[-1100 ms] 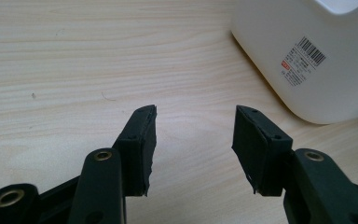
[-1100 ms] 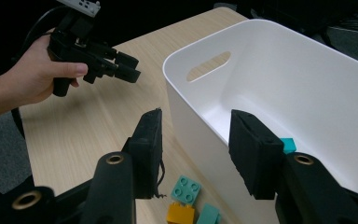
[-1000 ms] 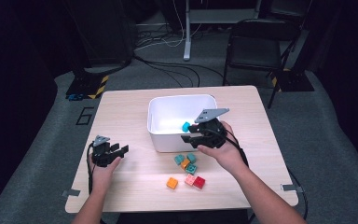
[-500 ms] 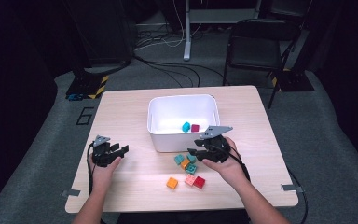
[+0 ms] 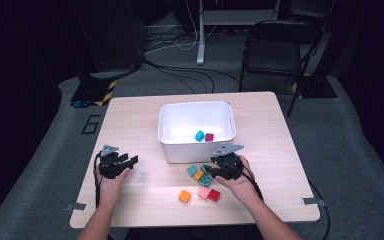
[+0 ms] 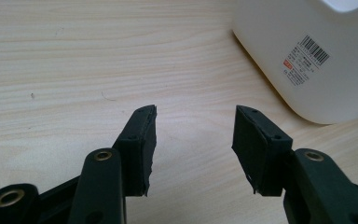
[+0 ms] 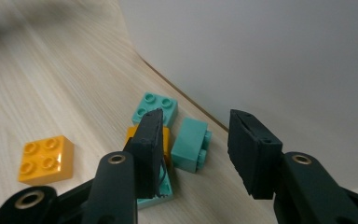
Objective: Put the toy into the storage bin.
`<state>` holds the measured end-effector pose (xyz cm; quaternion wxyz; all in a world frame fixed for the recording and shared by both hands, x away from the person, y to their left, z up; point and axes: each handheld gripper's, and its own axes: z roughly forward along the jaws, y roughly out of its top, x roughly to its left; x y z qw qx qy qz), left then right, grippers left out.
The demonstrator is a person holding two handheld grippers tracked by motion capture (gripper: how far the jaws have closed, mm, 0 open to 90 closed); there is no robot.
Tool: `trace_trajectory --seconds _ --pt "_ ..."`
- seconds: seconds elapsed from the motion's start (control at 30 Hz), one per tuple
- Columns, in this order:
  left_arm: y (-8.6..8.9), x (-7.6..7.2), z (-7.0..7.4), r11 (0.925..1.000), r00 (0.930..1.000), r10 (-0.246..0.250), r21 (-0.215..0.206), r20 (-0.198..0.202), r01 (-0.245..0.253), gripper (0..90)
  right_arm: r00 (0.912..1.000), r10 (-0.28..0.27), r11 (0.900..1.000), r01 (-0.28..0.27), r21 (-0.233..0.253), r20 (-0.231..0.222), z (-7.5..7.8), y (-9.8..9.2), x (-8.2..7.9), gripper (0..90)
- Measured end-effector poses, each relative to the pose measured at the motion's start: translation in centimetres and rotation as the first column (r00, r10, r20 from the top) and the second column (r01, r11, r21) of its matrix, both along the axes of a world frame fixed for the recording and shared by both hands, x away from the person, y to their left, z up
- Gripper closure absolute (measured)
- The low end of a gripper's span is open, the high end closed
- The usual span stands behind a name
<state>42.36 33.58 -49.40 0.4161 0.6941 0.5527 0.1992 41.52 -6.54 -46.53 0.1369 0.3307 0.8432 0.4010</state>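
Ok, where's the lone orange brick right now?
In the high view the orange brick lies on the table's near side, left of the pink brick and the right tool.

Teal brick [image 7: 191, 144] on side, by bin [image 7: 279, 65].

The right gripper [image 5: 211, 172] is out of the white bin [image 5: 172, 145] and now low over the teal bricks [image 5: 196, 172], jaws apart; a magenta brick [image 5: 209, 137] lies inside.
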Motion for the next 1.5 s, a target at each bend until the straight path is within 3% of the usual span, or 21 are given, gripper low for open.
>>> trace_trajectory --seconds 0.37,0.9,1.17,1.5 --pt "-0.1 0.0 0.0 1.0000 1.0000 -0.004 0.005 0.000 0.004 49.0 0.9990 -0.026 1.000 0.026 -0.003 -0.038 -1.9 0.7 1.0 55.8" --pt "0.0 0.0 0.0 1.0000 1.0000 -0.001 0.001 0.001 0.001 49.0 0.9976 -0.018 0.998 0.014 -0.056 -0.068 -3.7 1.7 1.5 57.2" --pt "0.0 0.0 0.0 1.0000 1.0000 -0.001 0.001 0.002 0.001 49.0 0.9962 -0.005 0.998 -0.001 -0.070 -0.087 -4.0 1.6 1.5 66.6" --pt "0.0 0.0 0.0 1.0000 1.0000 -0.001 0.001 0.003 0.001 49.0 0.9978 0.012 0.997 -0.016 -0.071 -0.065 -3.0 1.3 0.9 67.1"
